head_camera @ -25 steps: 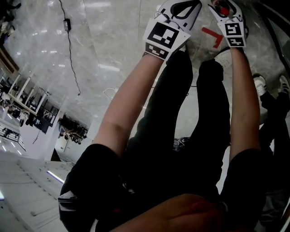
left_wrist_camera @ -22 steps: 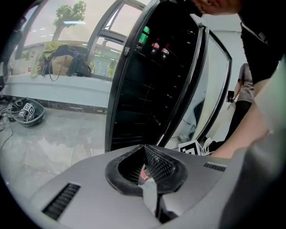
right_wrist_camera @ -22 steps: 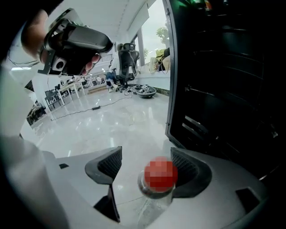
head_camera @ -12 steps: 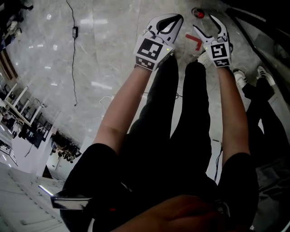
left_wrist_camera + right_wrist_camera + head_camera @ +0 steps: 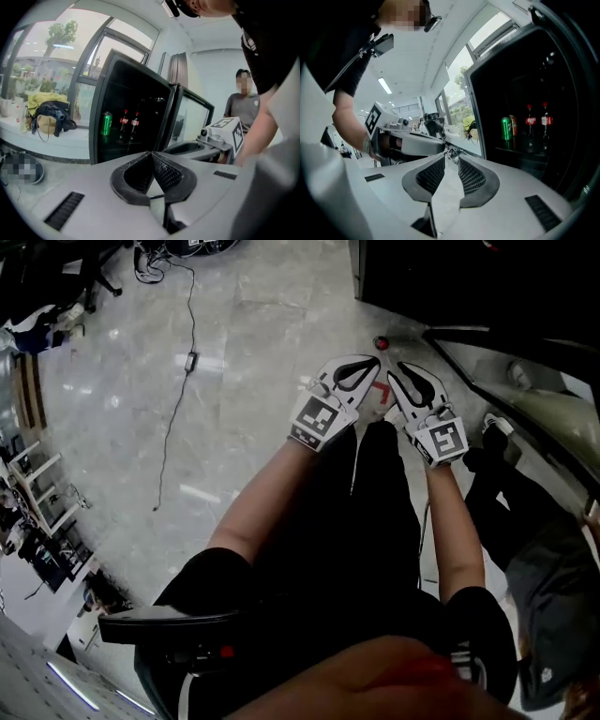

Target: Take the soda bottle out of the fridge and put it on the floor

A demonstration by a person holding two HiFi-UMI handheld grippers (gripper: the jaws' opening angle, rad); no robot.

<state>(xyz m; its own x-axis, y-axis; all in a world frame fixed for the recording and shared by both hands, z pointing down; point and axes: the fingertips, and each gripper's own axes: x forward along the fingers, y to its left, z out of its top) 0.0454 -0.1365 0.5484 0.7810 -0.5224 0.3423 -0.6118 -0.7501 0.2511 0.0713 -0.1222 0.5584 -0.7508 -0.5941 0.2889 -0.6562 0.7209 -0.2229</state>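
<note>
Now the soda bottle point(image 5: 382, 341) stands on the floor point(image 5: 244, 381) beyond the empty, closing right hand-held gripper point(image 5: 401, 369).

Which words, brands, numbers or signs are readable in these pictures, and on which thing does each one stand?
No text can be read with certainty.
Red labels on the two soda bottles in the fridge: too small to read.
Green can: print too small to read.
Marker cubes: square patterns only, no letters.
</note>
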